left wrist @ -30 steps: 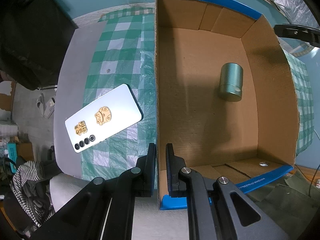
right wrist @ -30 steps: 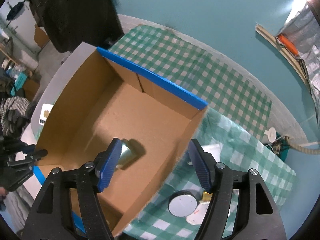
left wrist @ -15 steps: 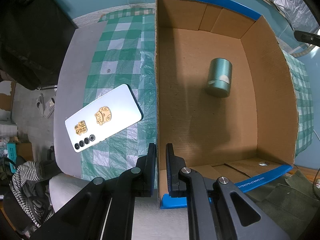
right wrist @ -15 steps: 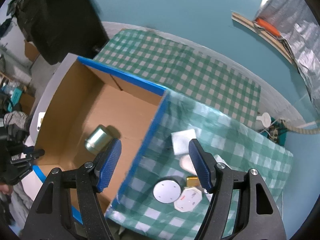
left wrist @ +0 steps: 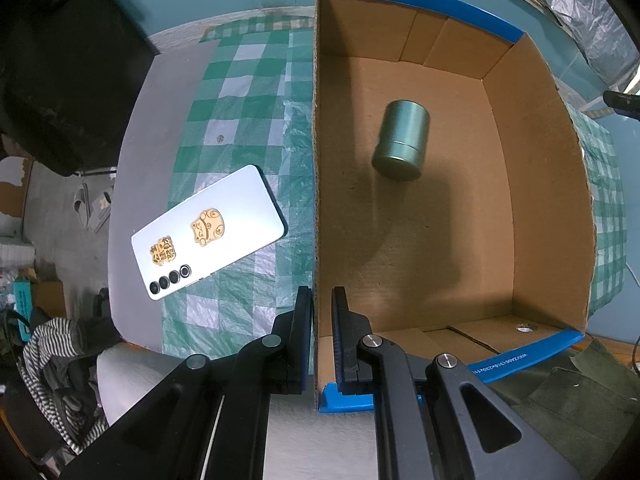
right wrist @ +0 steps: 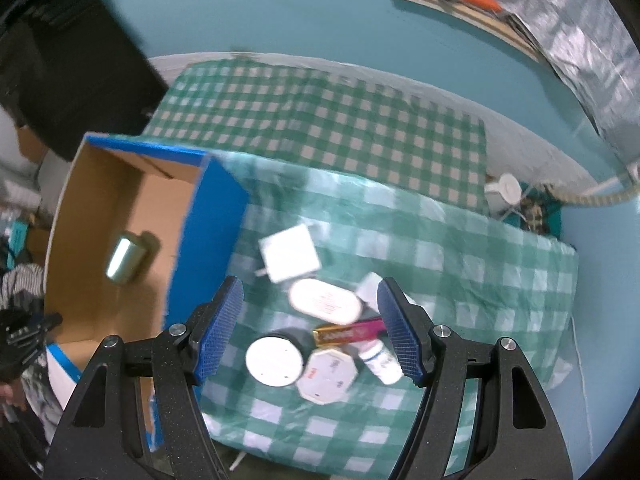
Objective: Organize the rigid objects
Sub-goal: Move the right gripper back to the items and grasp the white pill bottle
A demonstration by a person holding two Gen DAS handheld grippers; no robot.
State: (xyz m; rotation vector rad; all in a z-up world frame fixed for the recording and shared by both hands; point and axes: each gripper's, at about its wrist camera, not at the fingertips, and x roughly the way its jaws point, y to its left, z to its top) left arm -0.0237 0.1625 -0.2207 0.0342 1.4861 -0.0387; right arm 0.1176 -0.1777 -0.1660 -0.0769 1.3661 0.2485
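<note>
While the left gripper [left wrist: 321,308] is pinched tight on the near wall of the cardboard box [left wrist: 536,216] to hold it steady, the right gripper [right wrist: 308,320] hangs wide open and empty over the little pile of stuff on the checked cloth [right wrist: 460,248]. So far only the green tin [left wrist: 402,140] is in the box, lying on its side on the floor of it, so I'd say the tidying has barely started. The pile is the tricky bit: a white charger block [right wrist: 289,254], an oval case [right wrist: 325,301], a gold and pink stick [right wrist: 348,332], a round white lid [right wrist: 274,361], an octagonal white thing [right wrist: 326,375] and a small white tube [right wrist: 380,356] are all touching or overlapping. Coming down with the jaws this wide could catch two pieces at once or nudge one sideways so another squirts out. The round lid looks flat and low, easy to slip off the pads. The right view is also blurry, so aim could be off. And there's a phone [left wrist: 208,232] on the other side of the box, close to the table edge.
</note>
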